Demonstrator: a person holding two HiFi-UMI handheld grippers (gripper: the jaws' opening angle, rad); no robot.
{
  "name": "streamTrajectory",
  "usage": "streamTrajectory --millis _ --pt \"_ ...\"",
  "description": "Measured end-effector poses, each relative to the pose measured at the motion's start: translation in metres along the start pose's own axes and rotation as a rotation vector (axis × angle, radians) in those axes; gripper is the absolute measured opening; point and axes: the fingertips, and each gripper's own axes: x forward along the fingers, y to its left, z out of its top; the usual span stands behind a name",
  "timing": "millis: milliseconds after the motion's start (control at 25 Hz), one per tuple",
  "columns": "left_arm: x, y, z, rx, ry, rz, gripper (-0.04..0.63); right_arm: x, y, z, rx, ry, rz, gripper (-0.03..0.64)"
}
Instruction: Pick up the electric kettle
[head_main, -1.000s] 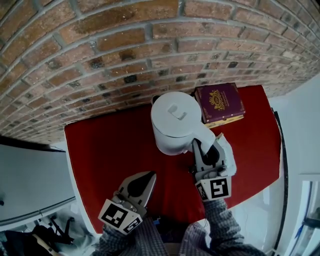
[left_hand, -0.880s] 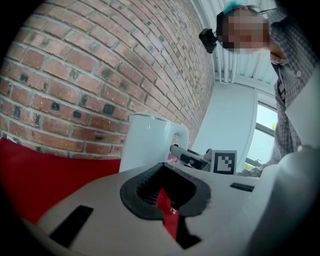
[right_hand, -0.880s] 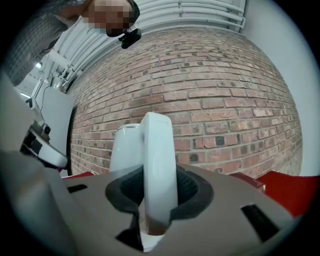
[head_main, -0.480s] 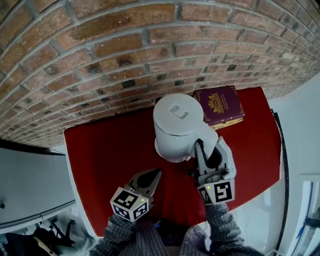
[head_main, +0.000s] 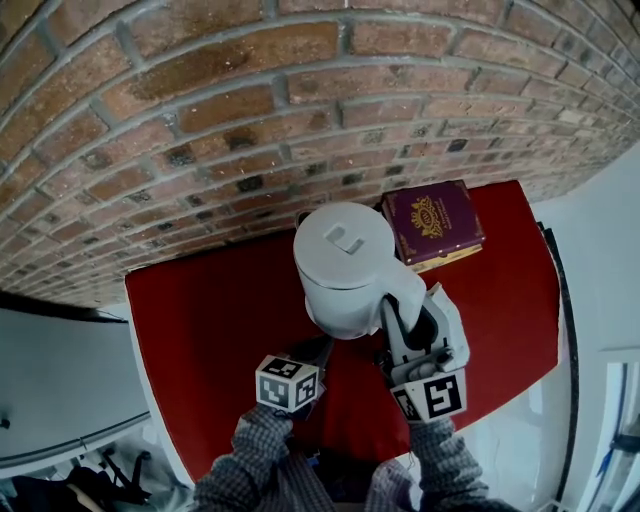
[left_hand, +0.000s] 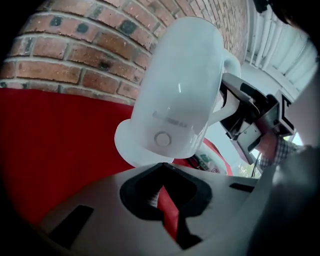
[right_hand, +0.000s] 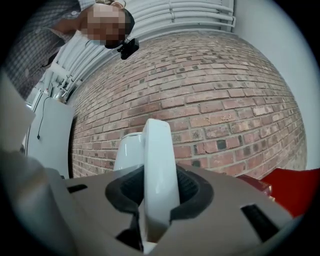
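Observation:
The white electric kettle (head_main: 345, 270) hangs above the red tablecloth (head_main: 200, 320), tilted, with its round underside showing in the left gripper view (left_hand: 162, 139). My right gripper (head_main: 405, 325) is shut on the kettle's white handle (right_hand: 159, 170), which stands upright between its pads. My left gripper (head_main: 315, 352) sits low just in front of and under the kettle's base, jaws together with nothing in them; its tips (left_hand: 161, 167) point up at the kettle (left_hand: 180, 95). Across the kettle, the right gripper (left_hand: 245, 120) shows clamped on the handle.
A maroon book (head_main: 432, 222) with a gold crest lies on the cloth to the kettle's right, by the brick wall (head_main: 250, 90). The red table ends close in front of me and at the right. A white radiator runs along the wall in the right gripper view.
My left gripper has dropped and come in from the lower left to just under the kettle's base. The kettle and right gripper have stayed nearly in place.

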Motion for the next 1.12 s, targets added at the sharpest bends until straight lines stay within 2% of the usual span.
streamTrajectory --millis 120,400,480,920,1120 --pt "0.004 -0.002 0.007 -0.008 -0.026 -0.007 0.006 -0.002 0.0 0.0 0.002 0.008 0.005 0.118" --pt "0.007 -0.012 0.01 0.134 -0.062 0.016 0.006 -0.005 0.015 0.017 -0.026 -0.03 0.066 0.117" --pt "0.007 -0.015 0.014 0.151 -0.08 0.015 0.006 -0.008 0.018 0.023 -0.039 -0.04 0.08 0.117" --pt "-0.02 -0.045 0.042 0.293 -0.156 -0.003 0.006 -0.027 0.019 0.073 -0.041 -0.157 0.071 0.117" --pt "-0.038 -0.062 0.044 0.352 -0.16 -0.02 0.006 -0.046 0.028 0.084 -0.048 -0.142 0.064 0.117"
